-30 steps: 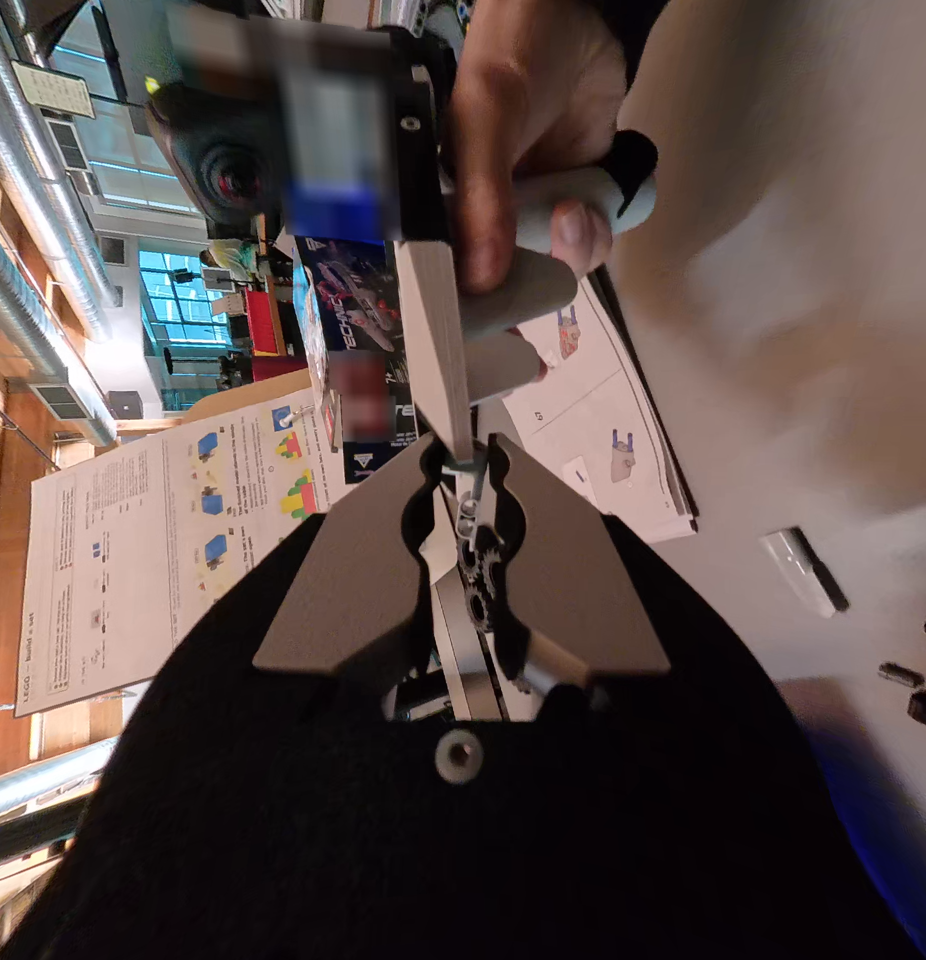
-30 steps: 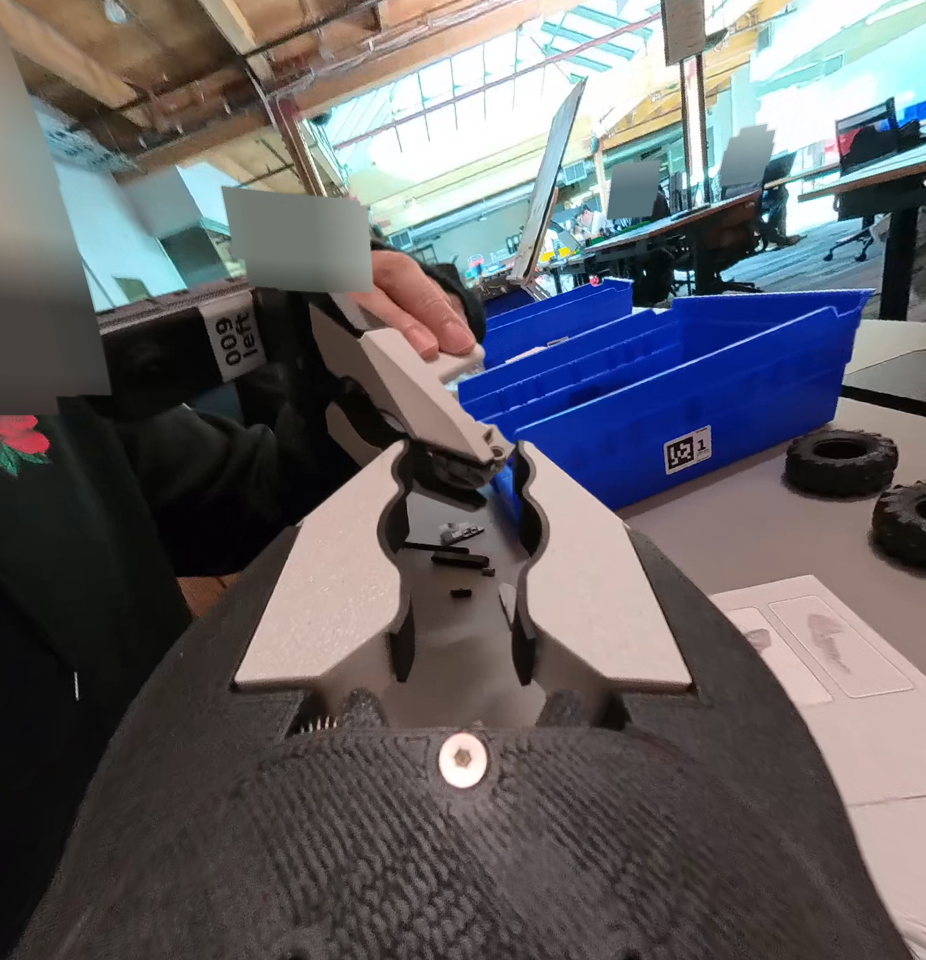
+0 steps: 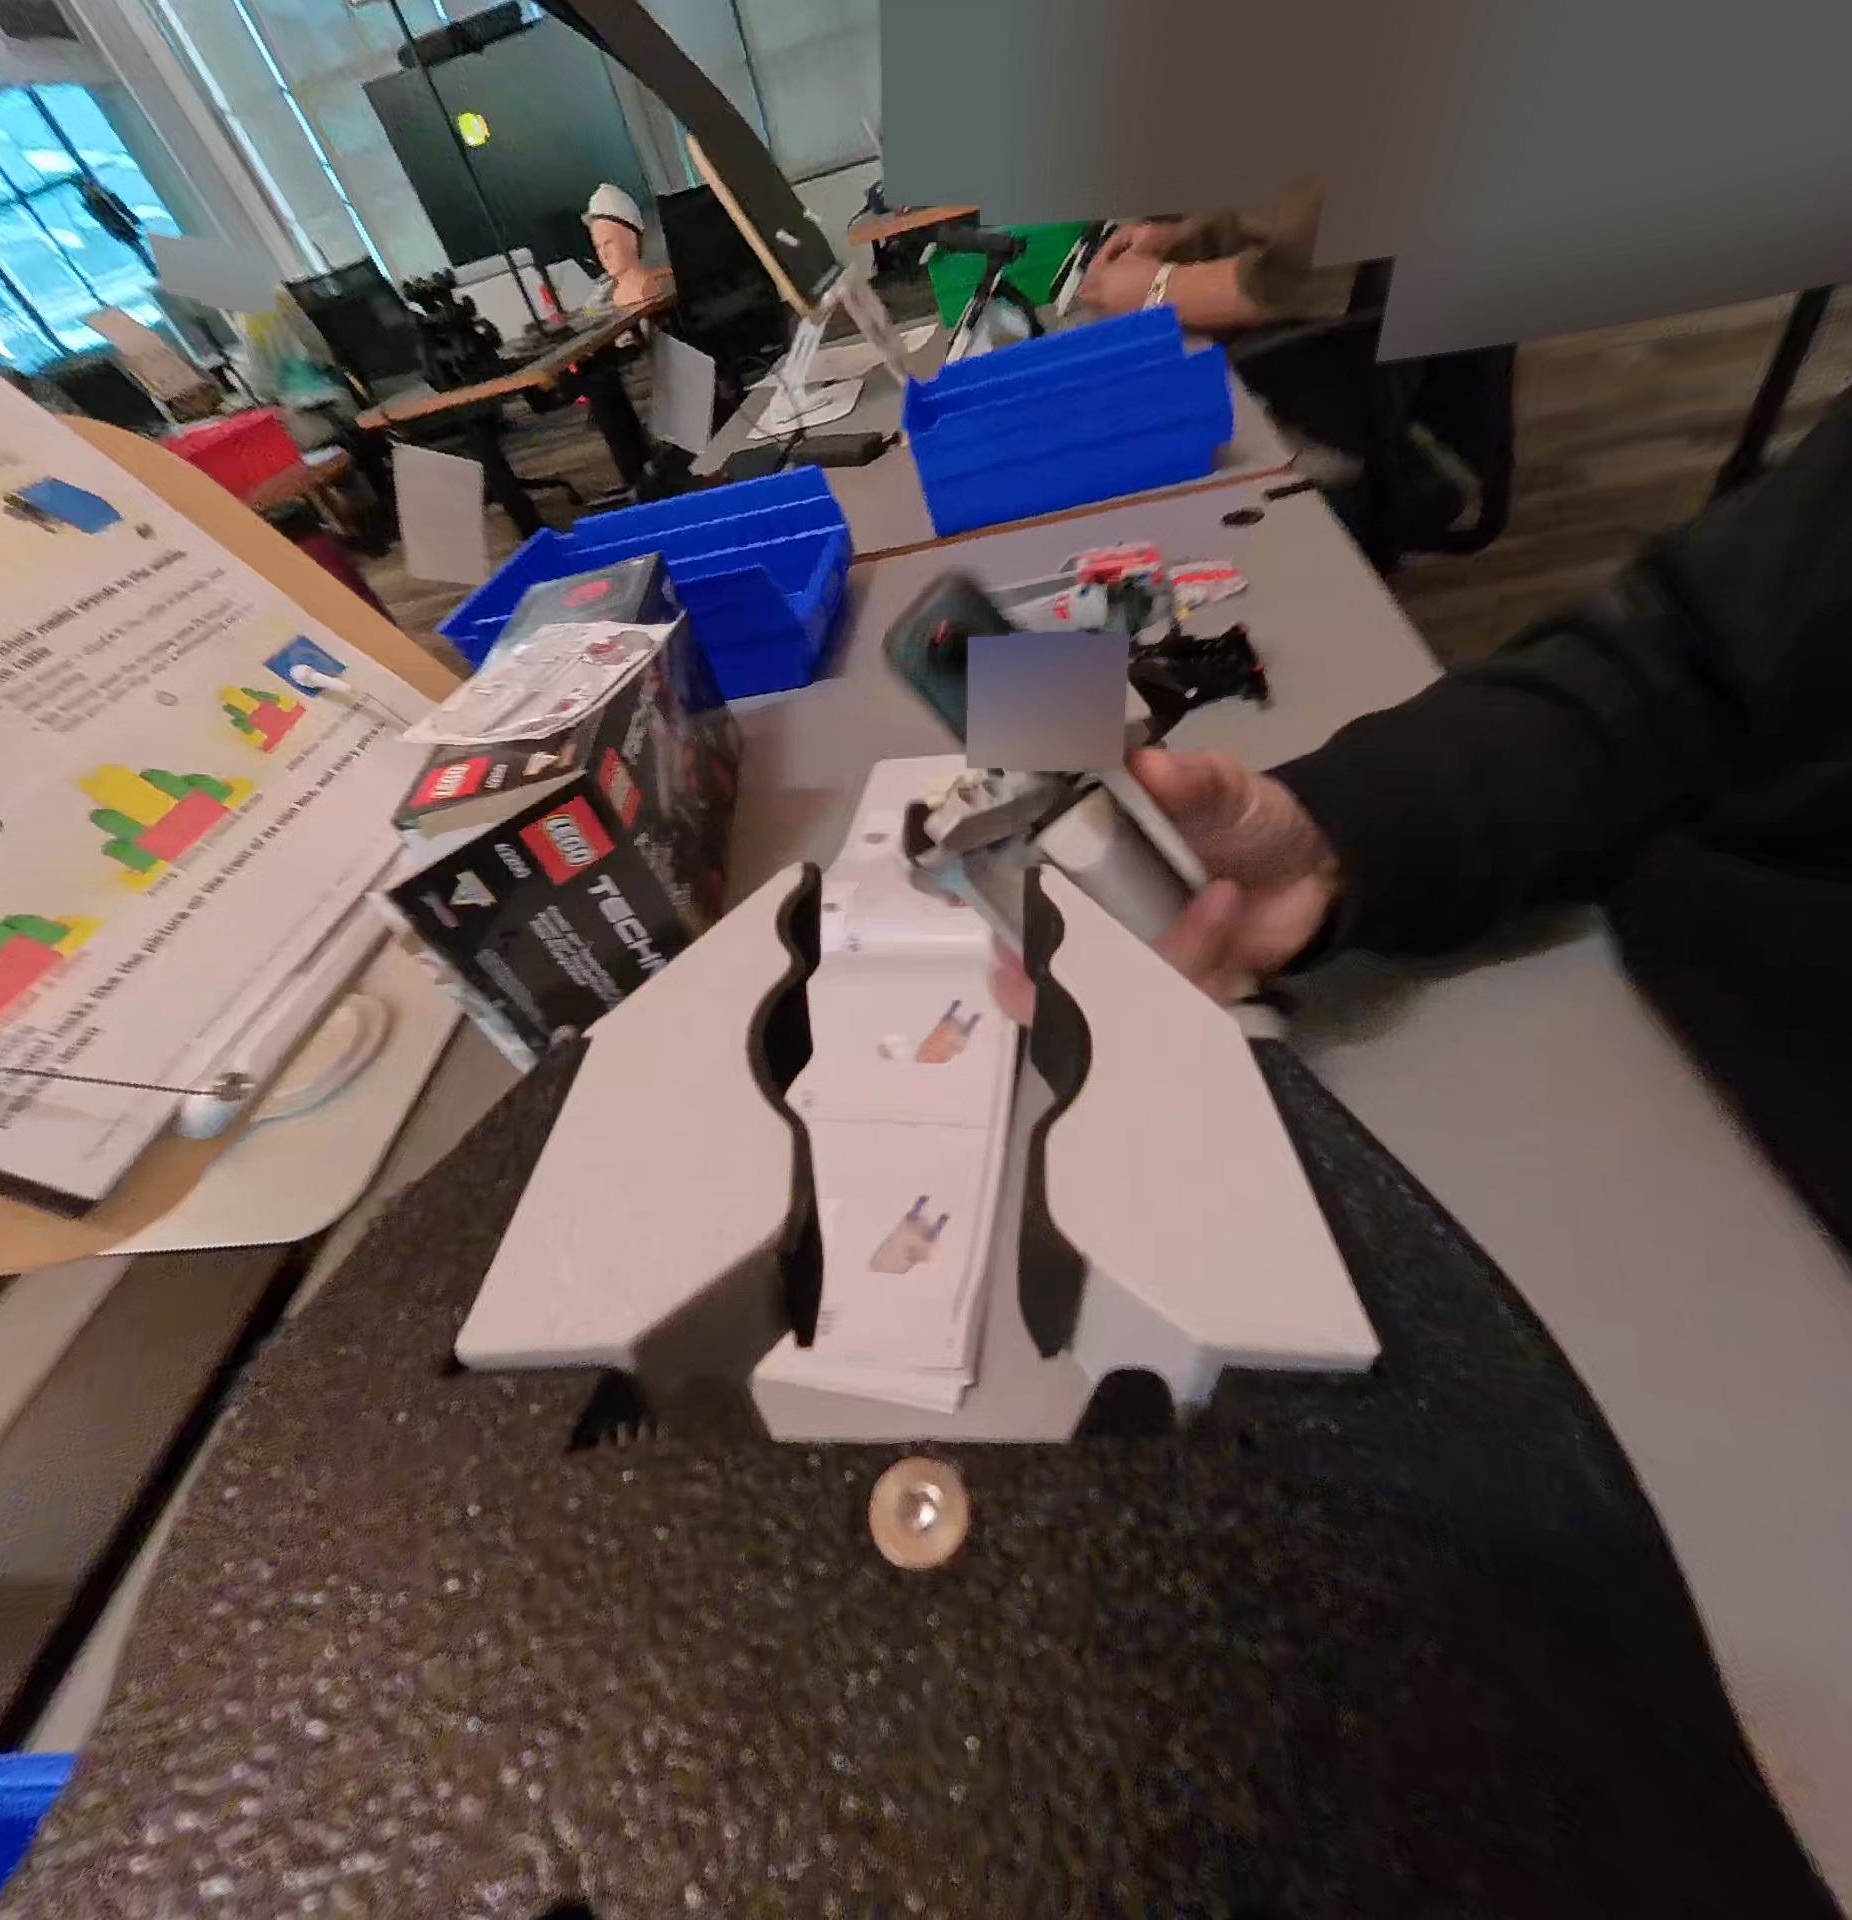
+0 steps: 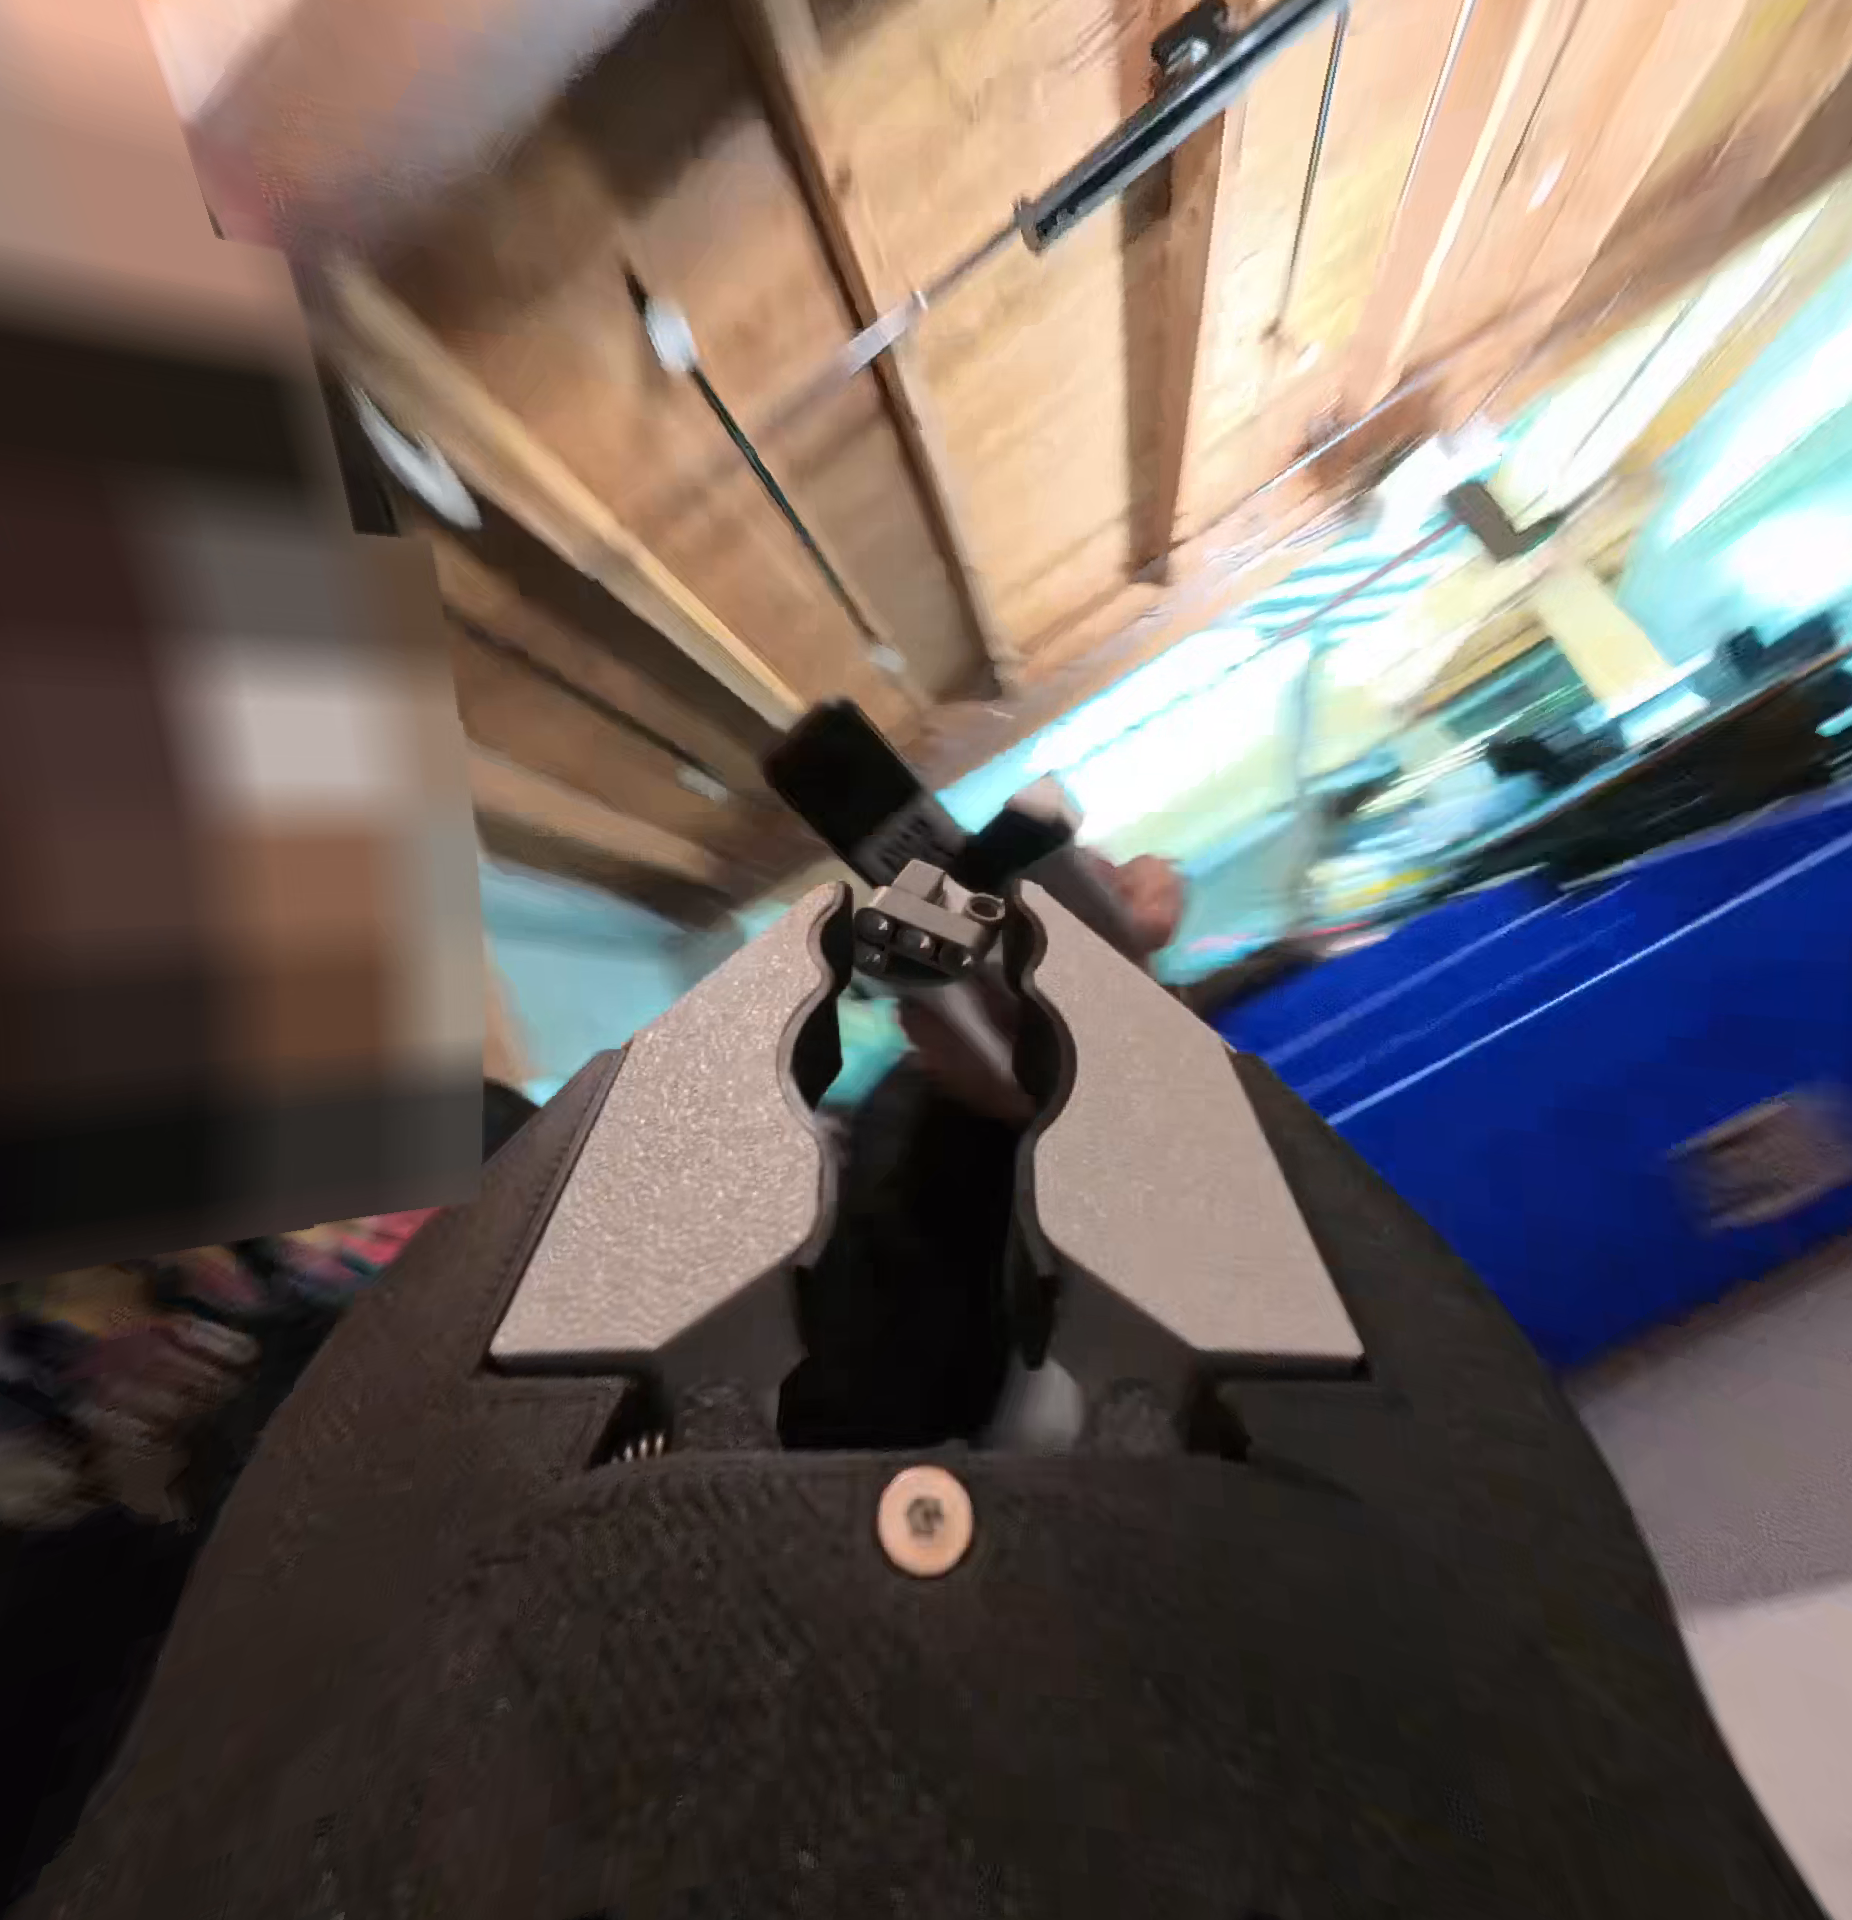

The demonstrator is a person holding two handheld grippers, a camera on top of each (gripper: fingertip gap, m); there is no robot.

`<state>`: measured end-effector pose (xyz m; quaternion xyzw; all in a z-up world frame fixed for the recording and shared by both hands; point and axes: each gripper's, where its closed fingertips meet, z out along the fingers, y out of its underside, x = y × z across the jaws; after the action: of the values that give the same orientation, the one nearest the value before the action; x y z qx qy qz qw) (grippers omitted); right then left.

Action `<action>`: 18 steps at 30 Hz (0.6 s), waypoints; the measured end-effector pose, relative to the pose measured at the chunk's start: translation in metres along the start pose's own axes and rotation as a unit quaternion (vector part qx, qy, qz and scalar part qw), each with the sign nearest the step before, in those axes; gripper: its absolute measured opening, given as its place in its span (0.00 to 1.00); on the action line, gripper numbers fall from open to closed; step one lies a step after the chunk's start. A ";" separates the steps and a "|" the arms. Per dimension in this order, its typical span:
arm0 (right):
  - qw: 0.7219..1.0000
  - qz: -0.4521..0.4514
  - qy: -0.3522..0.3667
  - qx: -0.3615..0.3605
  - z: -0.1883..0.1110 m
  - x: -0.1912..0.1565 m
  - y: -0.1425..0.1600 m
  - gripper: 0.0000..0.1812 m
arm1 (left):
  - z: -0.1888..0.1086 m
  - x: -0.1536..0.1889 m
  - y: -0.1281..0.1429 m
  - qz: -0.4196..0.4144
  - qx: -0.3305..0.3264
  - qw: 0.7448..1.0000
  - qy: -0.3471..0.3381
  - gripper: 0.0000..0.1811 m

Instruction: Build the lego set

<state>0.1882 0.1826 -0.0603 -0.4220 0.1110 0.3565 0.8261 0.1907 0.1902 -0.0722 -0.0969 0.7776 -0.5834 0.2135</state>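
Grey table (image 3: 1524,1195) | left gripper (image 3: 922,894) parted, empty | right gripper (image 4: 927,920) pinching grey lego piece (image 4: 927,930)

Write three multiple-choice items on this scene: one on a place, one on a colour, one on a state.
1. In the left wrist view, the black set box stands
A. left of the open booklet
B. inside a bin
C. on the floor

2. The storage bins behind the box are
A. yellow
B. blue
C. white

3. The right gripper is
A. open and empty
B. shut on a grey lego piece
C. lying on the table

Answers:
1 A, the box is on the table beside the booklet's left edge.
2 B, their walls are plainly blue.
3 B, the piece sits pinched between its fingertips.
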 end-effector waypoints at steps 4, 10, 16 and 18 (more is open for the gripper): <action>0.869 -0.479 0.121 -0.033 -0.006 -0.018 -0.019 0.15 | -0.008 0.002 -0.014 -0.104 0.035 0.993 0.032 0.12; 0.771 -0.615 0.152 -0.071 -0.002 -0.020 -0.008 0.15 | -0.003 0.011 -0.018 -0.189 0.038 0.979 0.069 0.11; 0.739 -0.653 0.139 -0.094 0.002 -0.020 0.005 0.15 | 0.001 0.018 -0.024 -0.259 0.058 0.958 0.107 0.08; 0.724 -0.667 0.142 -0.100 0.002 -0.019 0.006 0.15 | 0.001 0.017 -0.023 -0.279 0.059 0.952 0.114 0.06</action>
<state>0.1697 0.1773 -0.0534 -0.5132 -0.1195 -0.3418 0.7781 0.1741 0.1756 -0.0544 -0.2296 0.7032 -0.6716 -0.0424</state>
